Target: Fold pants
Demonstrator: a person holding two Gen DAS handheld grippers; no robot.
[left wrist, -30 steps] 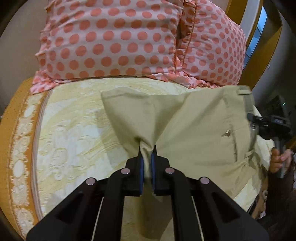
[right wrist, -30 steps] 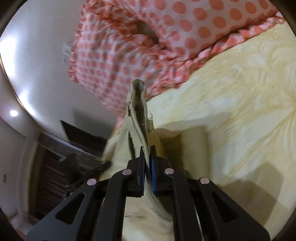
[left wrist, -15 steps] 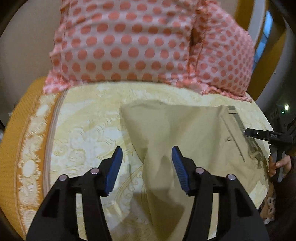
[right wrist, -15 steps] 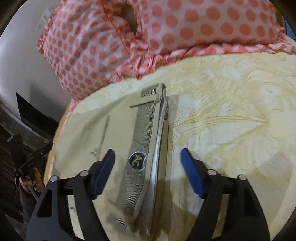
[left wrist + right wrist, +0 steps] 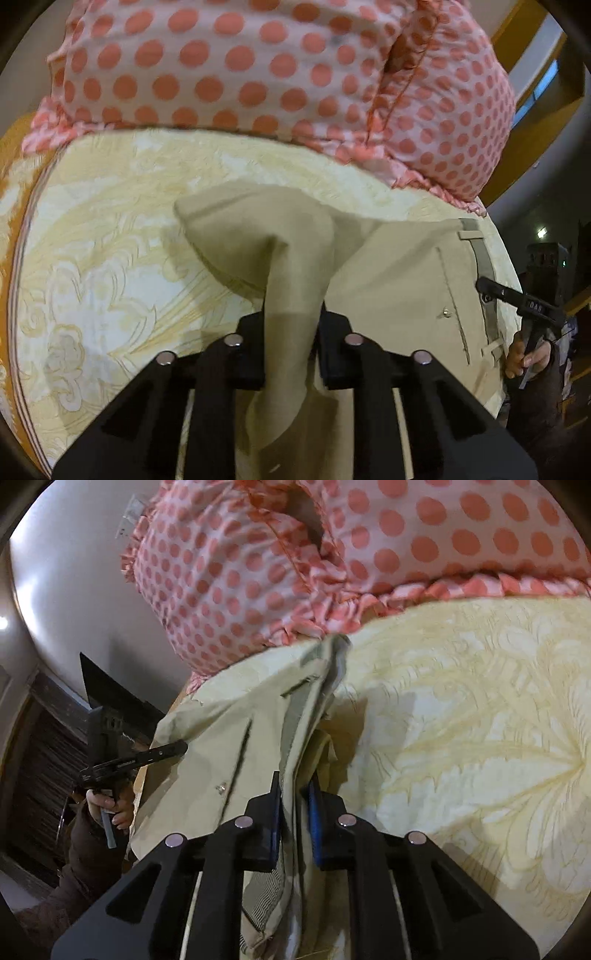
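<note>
Beige pants (image 5: 399, 280) lie on a yellow patterned bedspread (image 5: 110, 258). My left gripper (image 5: 291, 314) is shut on a bunched fold of the pants' leg side, lifting it a little. In the right wrist view my right gripper (image 5: 293, 794) is shut on the waistband edge of the pants (image 5: 236, 746), raised off the bed. The right gripper also shows at the right edge of the left wrist view (image 5: 517, 299). The left gripper shows at the left of the right wrist view (image 5: 136, 760).
Two pink polka-dot pillows (image 5: 258, 74) lie at the head of the bed, just beyond the pants; they also show in the right wrist view (image 5: 295, 554). An orange border (image 5: 11, 184) runs along the bed's left edge. A dark shelf (image 5: 44, 738) stands beside the bed.
Both grippers were shut on the pants, opened with the pants lying flat half a second ago, and have now closed on the fabric again and lifted it.
</note>
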